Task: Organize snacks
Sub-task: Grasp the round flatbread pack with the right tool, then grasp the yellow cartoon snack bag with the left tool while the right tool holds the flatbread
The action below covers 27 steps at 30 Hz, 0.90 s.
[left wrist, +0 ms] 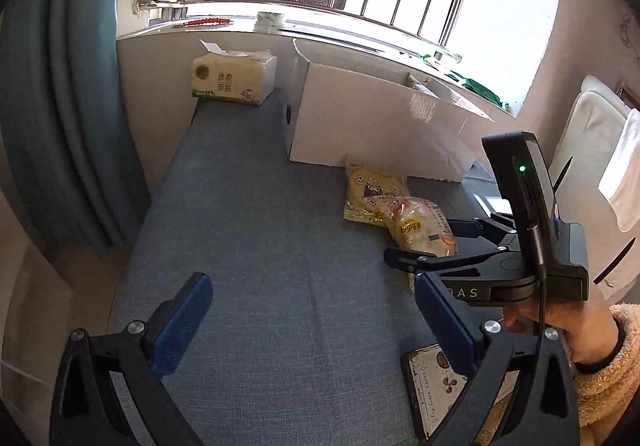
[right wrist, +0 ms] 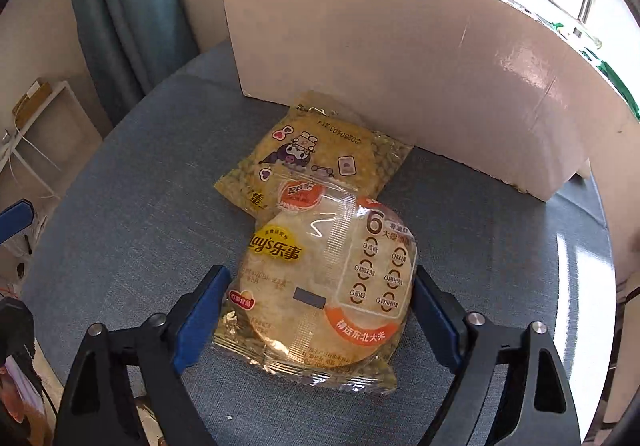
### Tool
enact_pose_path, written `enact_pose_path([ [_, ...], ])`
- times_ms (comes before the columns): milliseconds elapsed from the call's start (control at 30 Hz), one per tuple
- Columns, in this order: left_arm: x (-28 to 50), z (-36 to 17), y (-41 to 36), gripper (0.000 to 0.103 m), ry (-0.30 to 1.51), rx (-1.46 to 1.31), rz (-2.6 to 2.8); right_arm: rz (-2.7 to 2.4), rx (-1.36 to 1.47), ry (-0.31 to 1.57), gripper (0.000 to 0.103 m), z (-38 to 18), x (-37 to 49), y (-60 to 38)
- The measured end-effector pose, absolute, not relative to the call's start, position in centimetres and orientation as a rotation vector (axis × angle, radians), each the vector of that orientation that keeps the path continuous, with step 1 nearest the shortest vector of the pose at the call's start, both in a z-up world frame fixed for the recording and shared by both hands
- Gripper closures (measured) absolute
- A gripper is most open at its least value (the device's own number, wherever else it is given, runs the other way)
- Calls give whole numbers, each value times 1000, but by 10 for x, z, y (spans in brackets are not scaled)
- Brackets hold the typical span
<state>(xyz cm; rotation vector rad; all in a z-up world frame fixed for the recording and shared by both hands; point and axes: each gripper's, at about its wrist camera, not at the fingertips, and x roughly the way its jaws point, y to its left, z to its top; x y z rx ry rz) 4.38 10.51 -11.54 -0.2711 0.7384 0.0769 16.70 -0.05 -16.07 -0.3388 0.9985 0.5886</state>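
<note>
A clear Lay's rice-cracker pack (right wrist: pixel 324 286) lies on the grey-blue cushion (right wrist: pixel 120 246), its far end overlapping a yellow cartoon snack bag (right wrist: pixel 320 153). My right gripper (right wrist: pixel 320 310) is open, its blue pads on either side of the cracker pack, close to its edges. In the left wrist view the right gripper (left wrist: pixel 420 246) reaches over the same pack (left wrist: pixel 420 226) and yellow bag (left wrist: pixel 370 193). My left gripper (left wrist: pixel 316 326) is open and empty above bare cushion. A white cardboard box (left wrist: pixel 380 125) stands behind the snacks.
A tissue pack (left wrist: pixel 234 79) sits at the cushion's far left corner by the window sill. A dark-framed printed card or packet (left wrist: pixel 436 386) lies under my left gripper's right finger. Blue curtain (left wrist: pixel 60 105) hangs left. A white chair (left wrist: pixel 592 149) stands right.
</note>
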Motion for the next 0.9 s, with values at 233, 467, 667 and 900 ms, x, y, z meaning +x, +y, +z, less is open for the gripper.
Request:
enact_pose_path([
  [233, 57, -111, 101, 0, 757, -226, 70, 591, -342, 912, 23, -134, 148, -28],
  [467, 102, -116, 61, 0, 824, -106, -3, 546, -226, 889, 23, -115, 127, -85],
  [667, 159, -123, 28, 0, 891, -28, -74, 510, -108, 875, 23, -102, 121, -134],
  [900, 225, -154, 20, 0, 991, -6, -52, 500, -52, 894, 23, -110, 122, -148],
])
